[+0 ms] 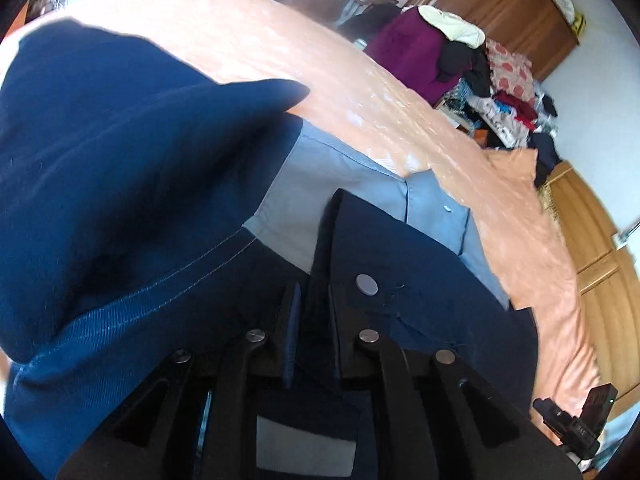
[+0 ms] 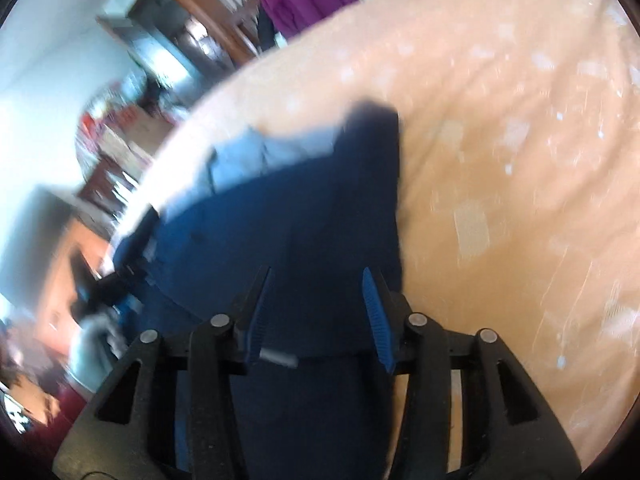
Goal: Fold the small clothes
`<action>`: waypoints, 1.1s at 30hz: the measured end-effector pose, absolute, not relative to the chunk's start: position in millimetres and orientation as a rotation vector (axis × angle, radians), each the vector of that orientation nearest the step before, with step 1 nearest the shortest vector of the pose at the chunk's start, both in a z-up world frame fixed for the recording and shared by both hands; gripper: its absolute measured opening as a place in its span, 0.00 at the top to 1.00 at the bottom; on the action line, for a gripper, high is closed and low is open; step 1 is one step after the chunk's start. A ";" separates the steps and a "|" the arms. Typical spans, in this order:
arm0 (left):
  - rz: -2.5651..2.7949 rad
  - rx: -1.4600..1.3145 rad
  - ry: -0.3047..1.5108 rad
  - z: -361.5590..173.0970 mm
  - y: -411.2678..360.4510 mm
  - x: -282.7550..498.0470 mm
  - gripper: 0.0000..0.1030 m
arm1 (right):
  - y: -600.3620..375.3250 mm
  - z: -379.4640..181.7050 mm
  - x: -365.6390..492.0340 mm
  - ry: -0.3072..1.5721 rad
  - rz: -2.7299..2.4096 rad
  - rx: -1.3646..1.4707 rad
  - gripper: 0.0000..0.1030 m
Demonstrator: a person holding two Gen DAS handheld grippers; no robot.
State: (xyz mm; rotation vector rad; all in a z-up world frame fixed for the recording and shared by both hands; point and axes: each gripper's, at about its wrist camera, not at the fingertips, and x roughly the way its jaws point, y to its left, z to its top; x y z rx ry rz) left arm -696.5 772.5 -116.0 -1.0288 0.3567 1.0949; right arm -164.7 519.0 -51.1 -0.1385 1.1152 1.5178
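L claw (image 1: 312, 304) pinched together on a dark navy garment (image 1: 120, 184); cloth bunches up big at 9 to 10 o'clock in L wrist view, hem stitching visible at 8 o'clock. Garment lies partly over a light blue shirt (image 1: 360, 196) w/ collar edge at centre; both on a peach bedspread (image 1: 400, 92) covering the bed. R claw (image 2: 316, 300) has its blue-padded fingers (image 2: 376, 316) apart, navy cloth under and between them; R view blurred. There the navy garment (image 2: 304, 216) runs from 6 o'clock up to centre, light blue shirt (image 2: 256, 156) peeking at 11 o'clock. Clothes pile (image 1: 460, 60) at 1 o'clock beyond bed; wood cabinets (image 1: 500, 4) behind.
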 end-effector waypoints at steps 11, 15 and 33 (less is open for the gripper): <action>1.089 -1.000 0.319 -122.3 764.3 -697.0 0.85 | 677.6 -88.1 -119.9 1.213 1.548 -0.322 0.59; 1.089 -0.992 0.320 -125.2 764.0 -696.5 0.82 | 713.6 -97.0 -94.2 1.247 1.510 -0.276 0.59; 0.984 -0.984 0.321 -106.7 741.1 -688.1 0.55 | 526.7 -90.8 -184.6 1.115 1.594 -0.294 0.56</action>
